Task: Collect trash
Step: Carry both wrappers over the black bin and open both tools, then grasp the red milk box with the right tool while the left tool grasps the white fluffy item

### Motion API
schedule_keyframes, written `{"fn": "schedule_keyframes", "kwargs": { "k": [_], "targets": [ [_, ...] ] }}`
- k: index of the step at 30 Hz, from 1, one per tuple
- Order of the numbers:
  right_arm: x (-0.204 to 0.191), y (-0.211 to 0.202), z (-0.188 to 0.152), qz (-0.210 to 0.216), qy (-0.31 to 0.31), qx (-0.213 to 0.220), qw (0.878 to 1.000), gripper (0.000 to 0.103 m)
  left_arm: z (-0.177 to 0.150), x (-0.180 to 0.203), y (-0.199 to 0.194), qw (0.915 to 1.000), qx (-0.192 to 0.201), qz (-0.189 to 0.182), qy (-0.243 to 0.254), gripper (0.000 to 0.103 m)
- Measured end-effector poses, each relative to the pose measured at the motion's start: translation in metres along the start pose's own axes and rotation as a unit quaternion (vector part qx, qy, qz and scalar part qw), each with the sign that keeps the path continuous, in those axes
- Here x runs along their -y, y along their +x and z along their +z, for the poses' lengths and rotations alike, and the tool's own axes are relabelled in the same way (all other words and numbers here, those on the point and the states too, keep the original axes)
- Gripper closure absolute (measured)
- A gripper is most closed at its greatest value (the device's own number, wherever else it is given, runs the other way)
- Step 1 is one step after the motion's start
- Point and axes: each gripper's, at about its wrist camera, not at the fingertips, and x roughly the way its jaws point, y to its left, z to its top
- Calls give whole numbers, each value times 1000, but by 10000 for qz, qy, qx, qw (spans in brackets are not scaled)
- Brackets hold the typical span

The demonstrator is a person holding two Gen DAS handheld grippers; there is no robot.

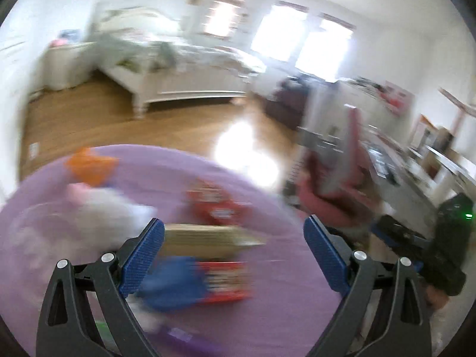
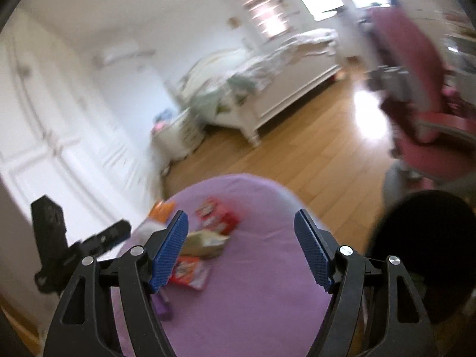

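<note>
Both views are motion-blurred; detail is soft throughout.

Landmark: the purple surface (image 1: pixel 267 312), a rounded cloth-covered top. All the trash lies on it, toward the end nearest the white wardrobe doors (image 2: pixel 59 136).

- Tan packet (image 1: pixel 208 239), mid-surface, between the left gripper's blue pads in that view but beyond them, untouched.
- Red wrapper (image 1: pixel 214 205) just behind the tan packet, farther from the camera.
- Red-and-blue wrapper (image 1: pixel 205 282) on the near side of the tan packet.
- Orange wrapper (image 1: pixel 89 168) at the surface's far edge; white crumpled piece (image 1: pixel 101 208) beside it.
- Small purple item (image 2: pixel 163 308) near the close edge; what it is I cannot tell.

Left gripper (image 1: pixel 233 255): jaws spread wide, holding nothing. Right gripper (image 2: pixel 241 251): likewise spread, empty, over bare purple cloth.

A dark round shape (image 2: pixel 422 255), off the surface's right side, may be a bin; too blurred to say.

Risks, as I judge them:
- Packets overlap or touch; closing on one could drag its neighbour along or push it off the edge.
- Flat wrappers on soft cloth: the pads may pinch the fabric with the wrapper.
- A fast approach could overshoot the tan packet.
</note>
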Motion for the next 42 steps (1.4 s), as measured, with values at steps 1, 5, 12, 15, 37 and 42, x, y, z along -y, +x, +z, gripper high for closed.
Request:
{"fn": "schedule_keyframes", "kwargs": {
  "k": [1,5,12,15,37,42],
  "targets": [
    [-14,12,1,49,-133,-129,9998,30,1,-16,-2,9998,-10,178,-84,9],
    [-65,73,5,78,-777,-657,9948,30,4,-74,3,9960,-175,783,-391,9],
    [-87,176,9,-211,-1152,-1501,9817,30,4,-95,32,9938,-536,939,-272,9],
    [-93,208,6,-388,-1349,-1706,9753,30,5,-97,48,9928,-665,988,-161,9],
    [-83,182,1,-105,-1126,-1143,9870,48,10,-92,8,9961,-227,722,-455,58],
    [-88,114,8,520,-717,-621,9941,48,15,-57,-26,9983,133,508,-263,58]
  ]
}}
